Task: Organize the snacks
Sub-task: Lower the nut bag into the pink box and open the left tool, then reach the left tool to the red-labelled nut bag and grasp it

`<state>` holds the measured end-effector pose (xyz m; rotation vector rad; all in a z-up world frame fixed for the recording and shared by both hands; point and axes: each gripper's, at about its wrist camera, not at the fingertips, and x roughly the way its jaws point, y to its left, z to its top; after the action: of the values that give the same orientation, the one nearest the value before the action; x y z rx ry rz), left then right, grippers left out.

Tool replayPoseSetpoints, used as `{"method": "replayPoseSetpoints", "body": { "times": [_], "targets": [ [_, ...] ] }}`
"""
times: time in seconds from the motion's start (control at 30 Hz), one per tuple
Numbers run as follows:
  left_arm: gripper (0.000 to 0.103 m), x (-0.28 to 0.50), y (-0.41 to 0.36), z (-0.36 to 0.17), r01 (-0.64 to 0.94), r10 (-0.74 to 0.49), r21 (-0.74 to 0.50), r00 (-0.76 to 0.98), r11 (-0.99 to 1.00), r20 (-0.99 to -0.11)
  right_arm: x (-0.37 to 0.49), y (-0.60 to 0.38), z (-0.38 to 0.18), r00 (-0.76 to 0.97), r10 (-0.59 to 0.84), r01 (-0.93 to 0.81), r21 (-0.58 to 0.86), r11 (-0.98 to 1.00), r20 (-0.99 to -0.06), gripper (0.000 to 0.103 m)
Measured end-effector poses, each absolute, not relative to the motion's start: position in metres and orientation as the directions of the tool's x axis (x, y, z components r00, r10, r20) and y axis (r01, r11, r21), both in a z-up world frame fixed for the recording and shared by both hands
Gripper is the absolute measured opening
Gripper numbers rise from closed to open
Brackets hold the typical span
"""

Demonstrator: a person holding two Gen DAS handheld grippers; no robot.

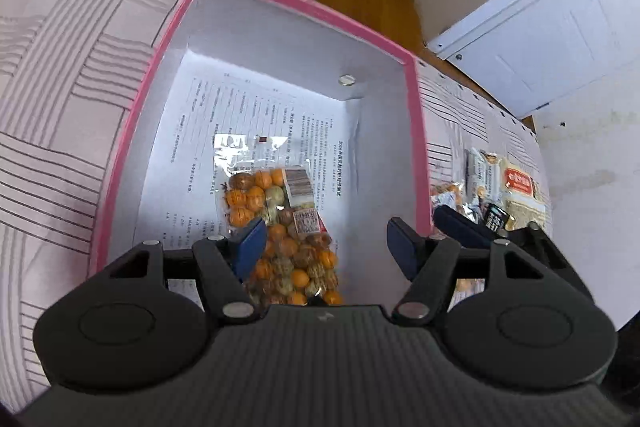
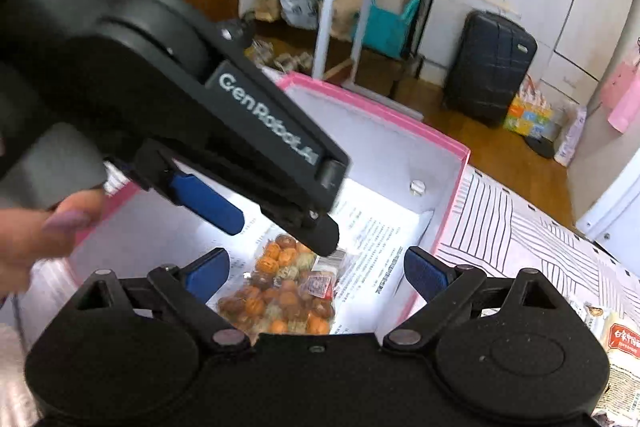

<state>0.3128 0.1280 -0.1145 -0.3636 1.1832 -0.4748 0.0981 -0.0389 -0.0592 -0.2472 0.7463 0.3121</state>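
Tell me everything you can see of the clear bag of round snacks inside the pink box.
The clear bag of round snacks is a transparent plastic pouch filled with orange, brown and pale green balls, with a barcode sticker and a square printed label on top. It lies flat on the printed paper sheet lining the pink box, its empty sealed end toward the far wall. The left gripper hangs open above it; neither finger visibly grips it.

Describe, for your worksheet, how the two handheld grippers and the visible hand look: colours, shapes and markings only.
Both the left gripper and right gripper are matte black, with round pivot discs, silver rivets, triangular cut-outs and blue fingers. The left gripper's side reads "GenRobot.AI" in white. The hand is bare, with a pale mauve nail.
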Motion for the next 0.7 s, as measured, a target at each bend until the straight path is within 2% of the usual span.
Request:
{"method": "replayPoseSetpoints", "body": {
  "times": [0.43,0.7],
  "targets": [
    [0.066,0.241,0.112,-0.041,0.378,-0.459,-0.328,0.338,0.866,-0.822,0.019,-0.113,-0.009,0.750,0.274,-0.338,0.007,0.941,-0.603,0.095],
    [0.066,0.201,0.092,-0.016,0.460,-0.422,-0.244,0.336,0.854,-0.842,-0.022,-0.140,0.008,0.777,0.250,-0.288,0.027,0.957,-0.578,0.095]
  ]
}}
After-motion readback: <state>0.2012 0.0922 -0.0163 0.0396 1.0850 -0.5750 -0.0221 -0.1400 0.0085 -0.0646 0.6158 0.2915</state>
